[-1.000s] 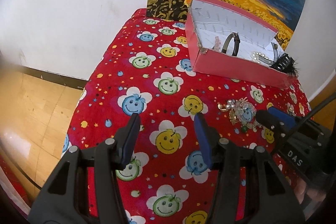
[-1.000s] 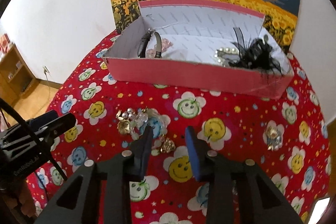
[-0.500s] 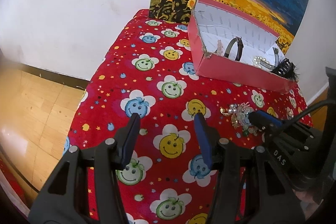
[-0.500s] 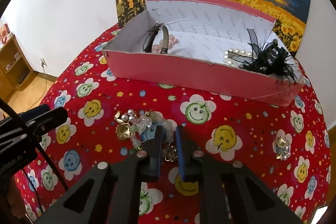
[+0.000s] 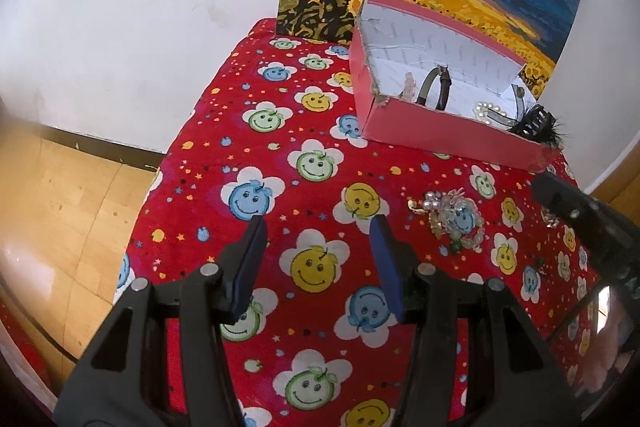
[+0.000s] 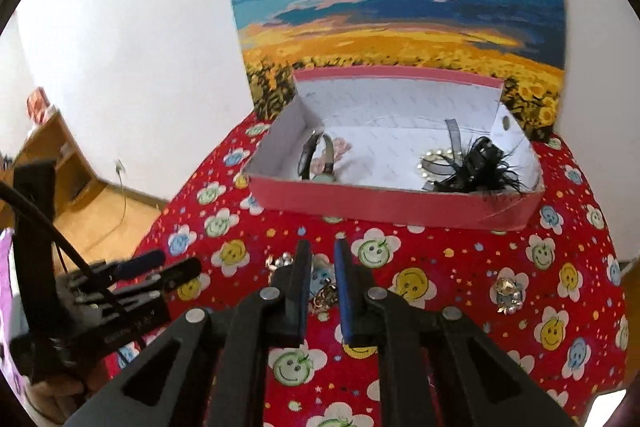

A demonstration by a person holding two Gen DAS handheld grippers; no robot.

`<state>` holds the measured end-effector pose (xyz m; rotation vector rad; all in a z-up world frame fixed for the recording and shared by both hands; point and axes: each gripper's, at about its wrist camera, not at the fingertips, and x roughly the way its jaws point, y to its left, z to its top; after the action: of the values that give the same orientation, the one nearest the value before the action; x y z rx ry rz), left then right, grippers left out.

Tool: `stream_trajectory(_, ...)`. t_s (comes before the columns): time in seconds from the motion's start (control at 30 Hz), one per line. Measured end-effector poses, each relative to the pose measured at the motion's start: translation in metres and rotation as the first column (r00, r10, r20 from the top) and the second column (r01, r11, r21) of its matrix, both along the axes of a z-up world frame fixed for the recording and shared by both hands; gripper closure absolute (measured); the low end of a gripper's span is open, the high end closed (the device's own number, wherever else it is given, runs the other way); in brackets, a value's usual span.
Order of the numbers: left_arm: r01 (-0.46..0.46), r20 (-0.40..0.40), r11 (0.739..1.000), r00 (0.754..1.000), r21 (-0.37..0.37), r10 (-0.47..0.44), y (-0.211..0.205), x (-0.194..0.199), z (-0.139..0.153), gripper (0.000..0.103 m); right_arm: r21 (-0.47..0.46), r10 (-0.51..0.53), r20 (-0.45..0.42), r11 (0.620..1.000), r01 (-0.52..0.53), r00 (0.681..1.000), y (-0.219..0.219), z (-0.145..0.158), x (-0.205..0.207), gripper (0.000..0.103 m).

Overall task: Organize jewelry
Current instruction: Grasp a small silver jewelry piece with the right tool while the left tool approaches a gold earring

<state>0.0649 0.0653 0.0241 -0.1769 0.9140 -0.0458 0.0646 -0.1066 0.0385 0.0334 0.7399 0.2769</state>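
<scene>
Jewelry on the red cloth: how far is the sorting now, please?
Done: a watch, a pearl piece and a black feather clip lie in the pink box. In hand: the right gripper, whose jaws have just been closing, over a gold piece; grip unclear. Remaining: the bead cluster and a brooch.

Nothing legible anywhere in either view. Only a pale printed line on the black body of the left gripper (image 6: 176, 264), seen from the right wrist camera, too blurred to make out a single letter. Faint rows of grey marks across the white lining of the pink box (image 6: 392, 203), too small to read as words or numbers. No readable brand, label, number or sign on the cloth, the painting or the wall.
</scene>
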Motion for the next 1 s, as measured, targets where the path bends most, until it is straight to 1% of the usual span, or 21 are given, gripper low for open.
stream_trajectory(0.07, 0.002, 0.004, 1.000, 1.000, 0.000, -0.002, -0.001, -0.001, 0.002, 0.057, -0.030, 0.006, -0.015, 1.000, -0.006, 1.000, 0.002, -0.006, 0.003, 0.088)
stream_trajectory(0.17, 0.005, 0.007, 1.000, 1.000, 0.004, -0.005, -0.002, -0.002, 0.003, 0.057, -0.022, 0.021, -0.084, 1.000, -0.023, 0.996, 0.004, -0.024, 0.009, 0.088)
stream_trajectory(0.27, 0.010, 0.008, 1.000, 1.000, 0.003, -0.010, -0.002, -0.001, 0.003, 0.057, -0.073, 0.003, -0.119, 0.997, -0.012, 0.993, 0.008, -0.041, 0.018, 0.088)
stream_trajectory(0.33, 0.009, 0.006, 1.000, 1.000, 0.000, -0.009, -0.002, -0.001, 0.002, 0.057, -0.089, -0.005, -0.144, 0.996, -0.007, 0.990, 0.010, -0.049, 0.023, 0.085)
stream_trajectory(0.4, 0.009, 0.004, 1.000, 1.000, -0.005, -0.009, 0.000, 0.000, 0.001, 0.057, -0.088, -0.003, -0.152, 0.996, -0.010, 0.988, 0.011, -0.053, 0.026, 0.077)
stream_trajectory(0.57, 0.007, 0.004, 1.000, 1.000, -0.016, -0.007, 0.004, 0.001, -0.001, 0.057, -0.144, 0.001, -0.131, 0.989, -0.020, 0.991, 0.021, -0.056, 0.030, 0.074)
stream_trajectory(0.6, 0.007, 0.003, 1.000, 1.000, -0.018, -0.007, 0.004, 0.000, -0.002, 0.057, -0.168, 0.004, -0.123, 0.985, -0.025, 0.992, 0.024, -0.057, 0.030, 0.076)
stream_trajectory(0.63, 0.006, 0.002, 1.000, 1.000, -0.020, -0.006, 0.005, 0.000, -0.003, 0.057, -0.187, 0.007, -0.116, 0.982, -0.028, 0.993, 0.026, -0.057, 0.030, 0.081)
stream_trajectory(0.67, 0.006, 0.002, 1.000, 1.000, -0.022, -0.006, 0.005, 0.000, -0.003, 0.057, -0.192, 0.010, -0.110, 0.981, -0.031, 0.994, 0.028, -0.057, 0.029, 0.093)
stream_trajectory(0.7, 0.008, 0.000, 1.000, 1.000, -0.022, -0.008, 0.005, 0.000, -0.004, 0.057, -0.198, 0.011, -0.106, 0.980, -0.032, 0.994, 0.029, -0.057, 0.029, 0.093)
stream_trajectory(0.77, 0.009, 0.001, 1.000, 1.000, -0.021, -0.009, 0.005, 0.001, -0.004, 0.057, -0.185, 0.013, -0.102, 0.982, -0.031, 0.995, 0.026, -0.056, 0.028, 0.094)
stream_trajectory(0.83, 0.005, 0.002, 1.000, 1.000, -0.024, -0.005, 0.006, 0.000, -0.003, 0.057, -0.140, 0.017, -0.080, 0.990, -0.028, 0.997, 0.022, -0.050, 0.024, 0.094)
stream_trajectory(1.0, 0.002, 0.004, 1.000, 1.000, -0.021, -0.002, 0.005, -0.001, -0.002, 0.057, -0.099, 0.018, 0.011, 0.995, -0.017, 1.000, 0.015, -0.019, 0.004, 0.094)
